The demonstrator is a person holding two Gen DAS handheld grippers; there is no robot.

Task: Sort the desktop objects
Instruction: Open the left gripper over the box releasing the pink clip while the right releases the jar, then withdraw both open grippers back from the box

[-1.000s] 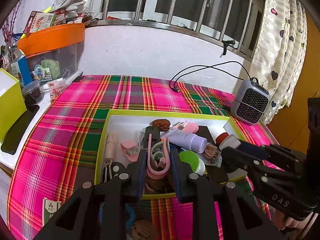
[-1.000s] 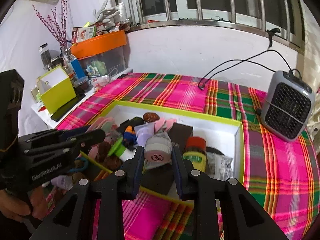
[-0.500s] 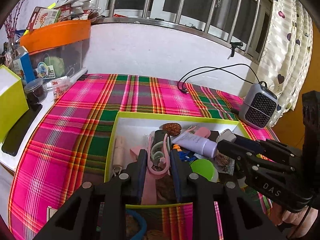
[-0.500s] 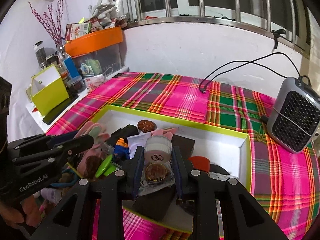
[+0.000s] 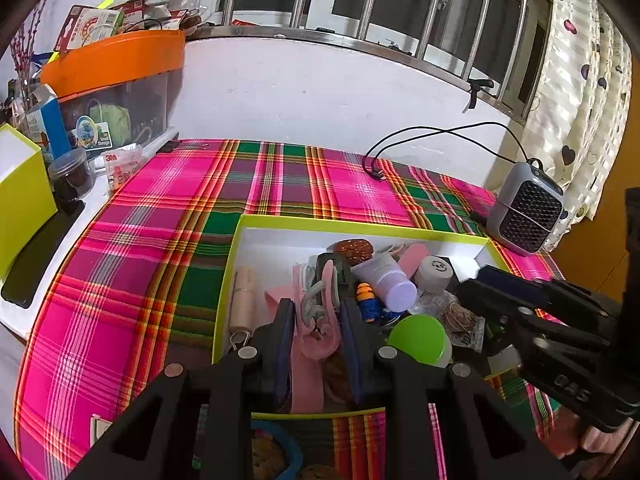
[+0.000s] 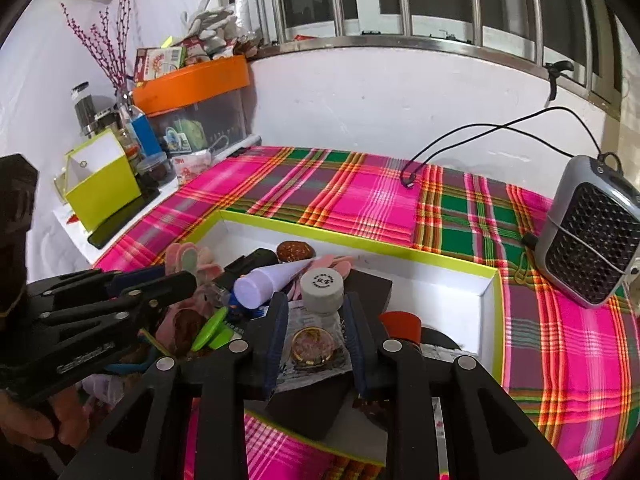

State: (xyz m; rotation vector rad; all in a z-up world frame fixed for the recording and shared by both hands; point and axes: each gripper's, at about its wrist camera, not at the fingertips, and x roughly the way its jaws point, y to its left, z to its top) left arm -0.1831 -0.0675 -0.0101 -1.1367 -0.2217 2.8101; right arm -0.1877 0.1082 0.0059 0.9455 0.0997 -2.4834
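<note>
The surface (image 5: 168, 216), under a pink and green plaid cloth, carries the lime-rimmed white box (image 5: 360, 227) at its near middle, with a grey fan heater (image 6: 592, 240) at the far right and an orange-lidded bin (image 6: 192, 84) at the far left. The box is crowded with sorted things: a lilac tube (image 5: 390, 282), a green cap (image 5: 418, 338), a glittery brown disc (image 5: 352, 247).

The left hand-held gripper (image 5: 318, 320) is partly closed on a pink hair clip (image 5: 320, 340), its pads pressing the clip's sides, held low over the near left of the box. A second ago the clip sat the same way between the pads, so that grip is unchanged.

The right hand-held gripper (image 6: 316, 328) has the small clear bottle with a white cap (image 6: 322, 286) between its pads, over a plastic packet (image 6: 314, 346) near the box's middle. Its jaws are opening now; a second ago they were tighter around the bottle and farther from the box's middle. Gaps show beside the bottle, so it looks released into the box, one more item sorted.
</note>
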